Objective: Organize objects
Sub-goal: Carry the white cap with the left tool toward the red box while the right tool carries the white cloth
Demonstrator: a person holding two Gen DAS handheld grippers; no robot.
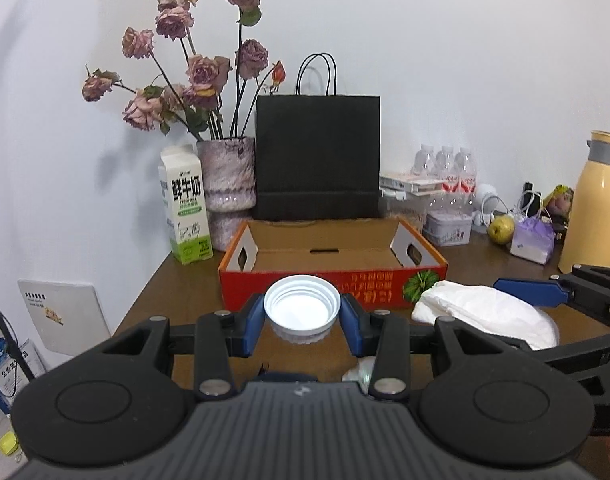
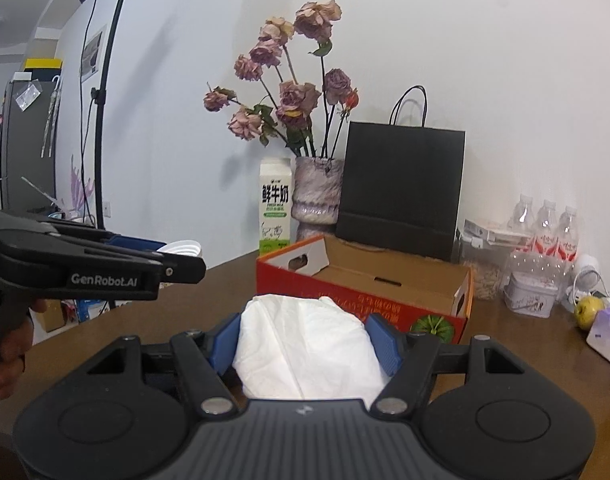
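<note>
The left tool (image 1: 302,314) is held level, its 2 blue-padded fingers (image 1: 252,326) closed in against the sides of a white lid (image 1: 302,307), which sits clamped between them above the surface. The right tool (image 2: 311,342) is also level, its 2 blue pads (image 2: 383,342) pressed on either flank of a bundle of white plastic bag (image 2: 309,350). The tools sit side by side, left slightly ahead. A hand (image 2: 5,356) wraps the left tool's handle.

A lived-in home: wilted roses (image 1: 193,76), milk carton (image 1: 185,208), fridge (image 2: 29,144), cluttered wooden table (image 1: 177,280).
</note>
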